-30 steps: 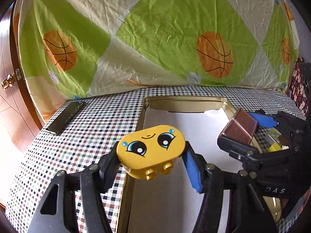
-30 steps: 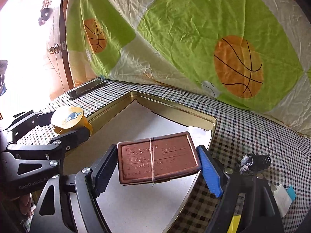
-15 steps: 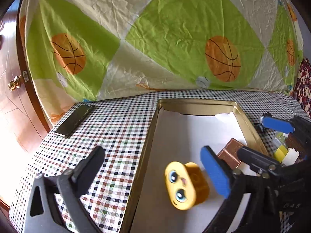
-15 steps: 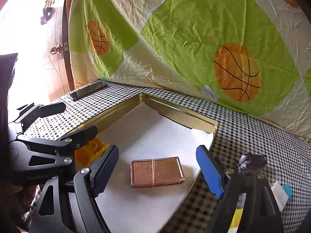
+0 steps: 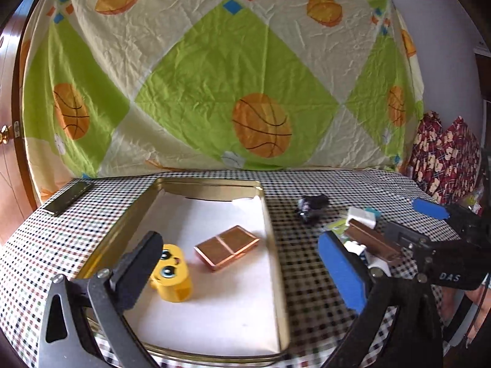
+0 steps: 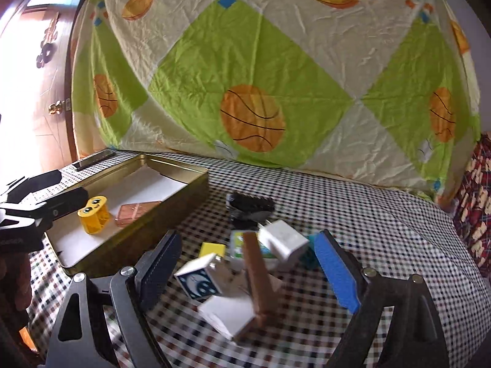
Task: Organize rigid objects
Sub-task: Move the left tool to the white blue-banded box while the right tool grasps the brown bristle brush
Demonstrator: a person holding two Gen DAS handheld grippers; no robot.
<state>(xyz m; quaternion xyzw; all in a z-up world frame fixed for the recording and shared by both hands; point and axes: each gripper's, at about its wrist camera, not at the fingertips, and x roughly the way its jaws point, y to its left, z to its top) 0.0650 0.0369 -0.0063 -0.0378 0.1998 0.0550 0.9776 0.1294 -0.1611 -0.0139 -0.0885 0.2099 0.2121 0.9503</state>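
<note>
One gold tin (image 5: pixel 271 230) stood on the checked surface (image 5: pixel 92 211), near its left half, and it held two things on its white liner: one yellow block (image 5: pixel 173 273) with a cartoon face, near the tin's left wall, and one copper slab (image 5: pixel 227 247), lying flat just right of the block and apart from it.

Right of the tin, toward the surface's right edge, lay a loose pile. In the right wrist view it counted one brown bar (image 6: pixel 257 276) tilted up on edge, one white cube (image 6: pixel 285 240) behind it, one printed cube (image 6: pixel 199 280) with a blue mark, one yellow piece (image 6: pixel 211 249), one flat white piece (image 6: pixel 228 314) at the front and one dark ridged object (image 6: pixel 250 207) at the back, nearest the tin. The middle of the pile was blurred, so smaller items there could not be counted. One dark flat bar (image 5: pixel 69 197) lay alone at the far left corner.

The left gripper (image 5: pixel 242 268) hovered above the tin's near end, jaws wide apart and holding nothing; its black finger overlapped the block in view, but contact could not be told. The right gripper (image 6: pixel 251 268) hung over the pile, jaws wide on either side of the brown bar and touching none of it.
</note>
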